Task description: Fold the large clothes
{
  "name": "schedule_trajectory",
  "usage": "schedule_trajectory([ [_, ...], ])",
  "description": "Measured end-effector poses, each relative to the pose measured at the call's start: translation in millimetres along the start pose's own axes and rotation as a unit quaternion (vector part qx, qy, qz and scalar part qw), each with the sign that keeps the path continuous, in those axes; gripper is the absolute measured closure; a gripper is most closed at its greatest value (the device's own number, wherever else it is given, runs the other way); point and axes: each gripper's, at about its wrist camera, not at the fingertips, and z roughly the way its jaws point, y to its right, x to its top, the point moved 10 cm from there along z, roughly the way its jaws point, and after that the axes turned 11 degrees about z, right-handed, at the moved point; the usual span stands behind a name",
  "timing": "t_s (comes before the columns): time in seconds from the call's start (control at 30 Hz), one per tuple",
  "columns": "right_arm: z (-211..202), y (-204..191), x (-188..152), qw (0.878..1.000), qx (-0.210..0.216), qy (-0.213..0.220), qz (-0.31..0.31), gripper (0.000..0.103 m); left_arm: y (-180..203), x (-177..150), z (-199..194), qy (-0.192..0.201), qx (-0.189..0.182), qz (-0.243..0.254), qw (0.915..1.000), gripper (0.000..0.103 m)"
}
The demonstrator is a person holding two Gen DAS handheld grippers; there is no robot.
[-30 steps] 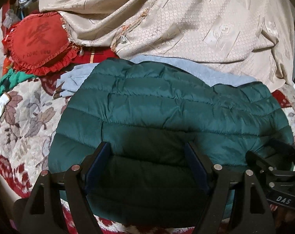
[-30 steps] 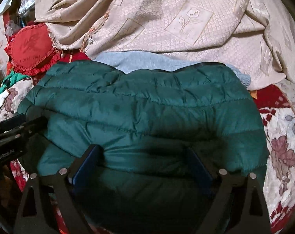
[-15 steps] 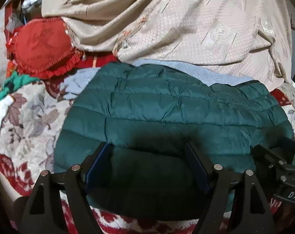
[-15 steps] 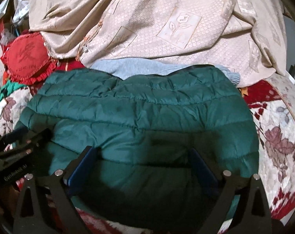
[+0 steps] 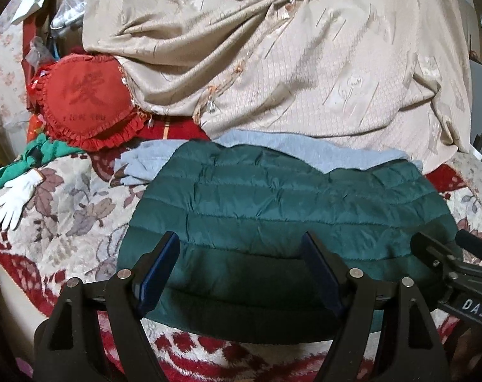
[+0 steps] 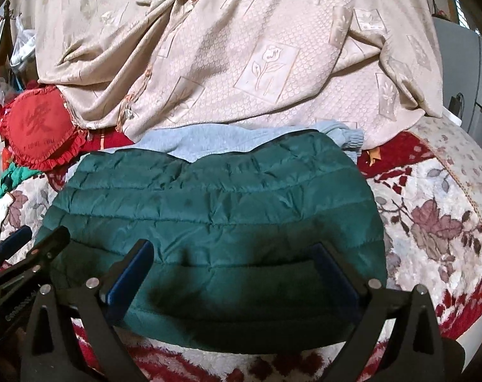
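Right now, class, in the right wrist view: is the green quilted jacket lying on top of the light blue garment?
Yes: the green quilted jacket covers most of the light blue garment, which shows only past its far edge.

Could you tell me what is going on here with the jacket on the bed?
A person holds two grippers over a folded green jacket lying on a floral blanket. The left hand-held gripper and the right hand-held gripper are both open, with nothing between the fingers. The jacket lies partly over a blue garment.

Home bedroom, floral blanket [image 5: 65, 222] on bed, frilled red cushion [image 5: 84, 102], draped beige bedspread [image 6: 241, 63]
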Motion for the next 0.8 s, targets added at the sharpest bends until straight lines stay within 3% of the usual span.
schedule_trajectory([
  [0.8,-18,-12,-1,1.000,0.013,0.013,-0.009,0.001,-8,3,-20,0.018,0.010,-0.015,0.9997,0.041],
])
